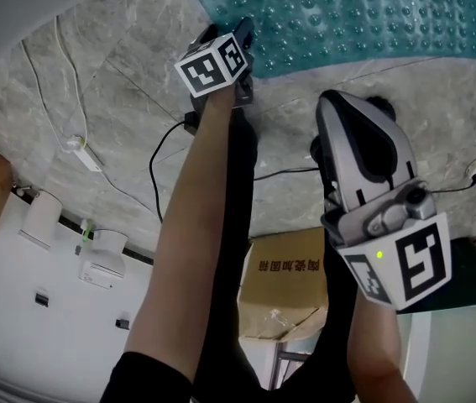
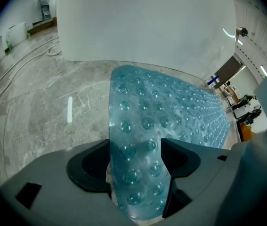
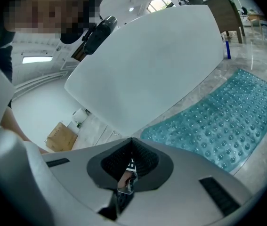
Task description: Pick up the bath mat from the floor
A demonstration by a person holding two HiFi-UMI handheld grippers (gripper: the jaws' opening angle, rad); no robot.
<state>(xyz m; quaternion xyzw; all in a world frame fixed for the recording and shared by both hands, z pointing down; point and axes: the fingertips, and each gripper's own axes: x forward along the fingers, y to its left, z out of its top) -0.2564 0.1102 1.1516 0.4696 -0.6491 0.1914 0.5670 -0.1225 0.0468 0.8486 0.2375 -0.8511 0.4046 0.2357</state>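
Observation:
The teal, bubble-studded bath mat (image 1: pixel 355 15) lies on the grey marble floor at the top of the head view. My left gripper (image 1: pixel 242 36) reaches its near edge. In the left gripper view a strip of the mat (image 2: pixel 171 107) runs up between the wide-spread jaws of that gripper (image 2: pixel 135 149), face up, and the pads do not pinch it. My right gripper (image 1: pixel 347 107) hovers nearer to me, short of the mat. Its jaws (image 3: pixel 131 157) are closed together on nothing, with the mat (image 3: pixel 222 126) spread out ahead to the right.
A cardboard box (image 1: pixel 284 296) sits on the floor under my right arm. Black and white cables and a power strip (image 1: pixel 82 152) cross the floor at left. A large white panel (image 2: pixel 142 22) rises just beyond the mat.

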